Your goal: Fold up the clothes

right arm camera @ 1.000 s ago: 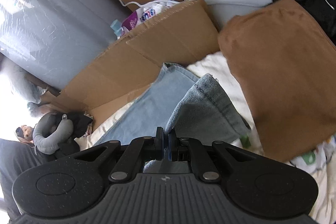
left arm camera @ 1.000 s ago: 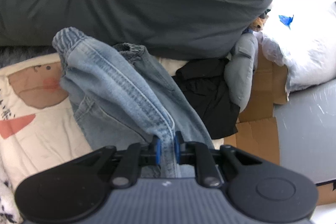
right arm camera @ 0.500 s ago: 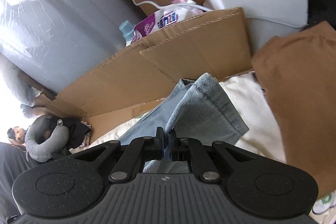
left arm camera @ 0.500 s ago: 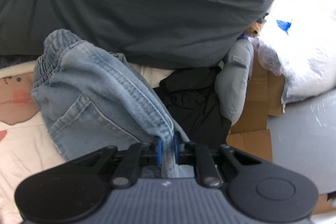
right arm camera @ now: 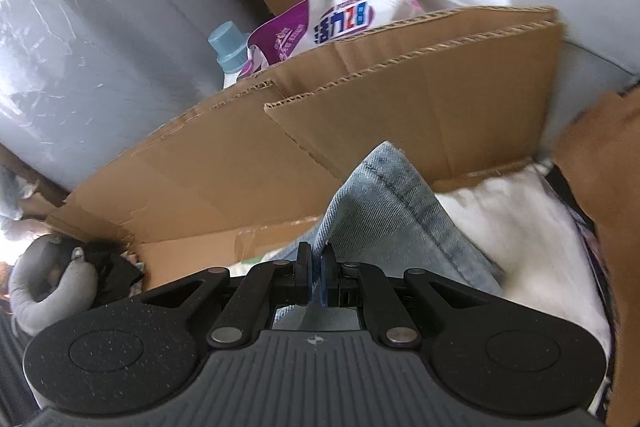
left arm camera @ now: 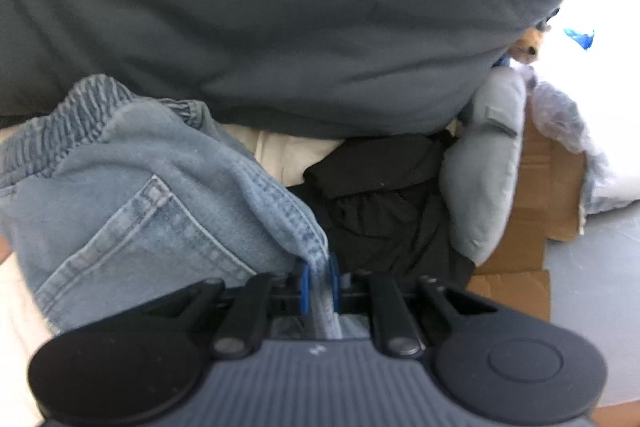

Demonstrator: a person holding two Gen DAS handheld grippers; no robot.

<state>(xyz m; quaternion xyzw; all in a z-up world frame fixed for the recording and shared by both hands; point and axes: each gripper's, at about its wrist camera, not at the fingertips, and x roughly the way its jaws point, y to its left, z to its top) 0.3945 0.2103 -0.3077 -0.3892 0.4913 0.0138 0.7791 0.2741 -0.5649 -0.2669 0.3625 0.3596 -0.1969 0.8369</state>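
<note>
L claw (left arm camera: 318,279) is clenched on a stitched seam edge of the jeans (left arm camera: 152,211) near the elastic waistband, back pocket facing me; R claw (right arm camera: 316,281) is pinched on denim at the hemmed leg end (right arm camera: 384,203), so the jeans hang off the bed between both claws, over the pale bedding (right arm camera: 516,223), w/ cardboard box (right arm camera: 360,131) at the bed's far edge. My read: mid-carry of a fold, so I'd keep both grips tight, keep the span taut and level, and bring hem to waistband w/ edges lined up before lowering. Risk as I judge it: the black garment (left arm camera: 384,203) beside the L claw could snag.
</note>
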